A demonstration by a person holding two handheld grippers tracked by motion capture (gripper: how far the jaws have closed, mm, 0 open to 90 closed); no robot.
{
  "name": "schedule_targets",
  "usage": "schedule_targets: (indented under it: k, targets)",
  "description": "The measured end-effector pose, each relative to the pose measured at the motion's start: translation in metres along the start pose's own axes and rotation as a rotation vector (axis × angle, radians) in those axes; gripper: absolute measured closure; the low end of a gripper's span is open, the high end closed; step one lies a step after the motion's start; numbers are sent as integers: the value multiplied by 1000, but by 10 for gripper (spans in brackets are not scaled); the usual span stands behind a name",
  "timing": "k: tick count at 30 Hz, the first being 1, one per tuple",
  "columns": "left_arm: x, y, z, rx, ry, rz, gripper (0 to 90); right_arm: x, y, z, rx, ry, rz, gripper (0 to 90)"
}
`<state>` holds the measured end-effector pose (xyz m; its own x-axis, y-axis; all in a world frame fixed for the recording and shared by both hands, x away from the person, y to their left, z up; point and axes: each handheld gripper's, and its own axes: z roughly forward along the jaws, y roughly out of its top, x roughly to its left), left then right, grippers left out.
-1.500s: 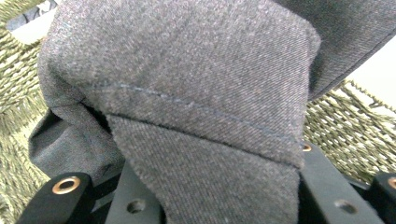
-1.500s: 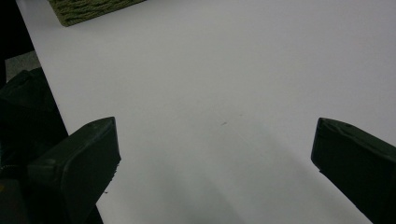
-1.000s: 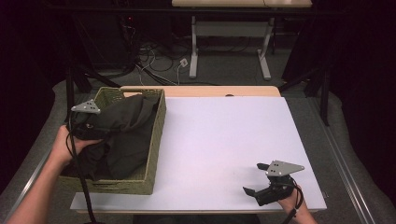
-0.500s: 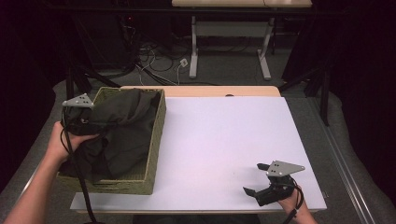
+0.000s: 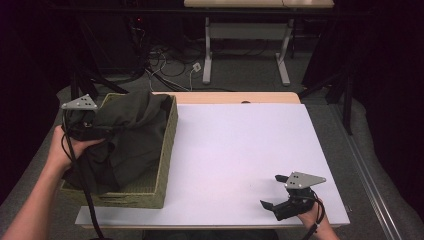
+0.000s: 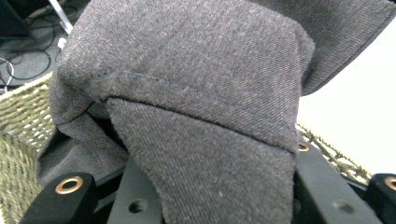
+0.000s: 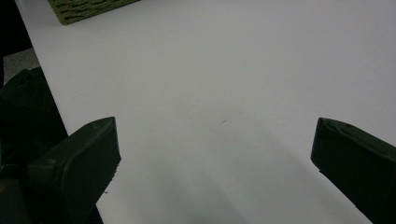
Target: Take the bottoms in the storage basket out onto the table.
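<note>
A person's left claw (image 5: 102, 131) grips a dark grey garment (image 5: 125, 140) bunched in a woven green basket (image 5: 167, 145) at the left of a white bench (image 5: 240, 150), while the right claw (image 5: 272, 192) rests near the front edge, jaws apart.

Wide bare table (image 5: 240, 150) right of the woven basket (image 5: 167, 145), basket walls hemming the dark cloth (image 5: 127, 140), open path toward the near right corner
</note>
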<state>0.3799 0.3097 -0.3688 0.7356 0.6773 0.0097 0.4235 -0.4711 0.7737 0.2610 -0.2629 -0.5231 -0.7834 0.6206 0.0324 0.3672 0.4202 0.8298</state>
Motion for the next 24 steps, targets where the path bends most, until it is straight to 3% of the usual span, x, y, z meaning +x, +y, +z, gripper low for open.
schedule_targets:
  k: [24]
  targets:
    - [-3,21,-17,-36,28,43,663,0,0,-1,-5,1,-9,9]
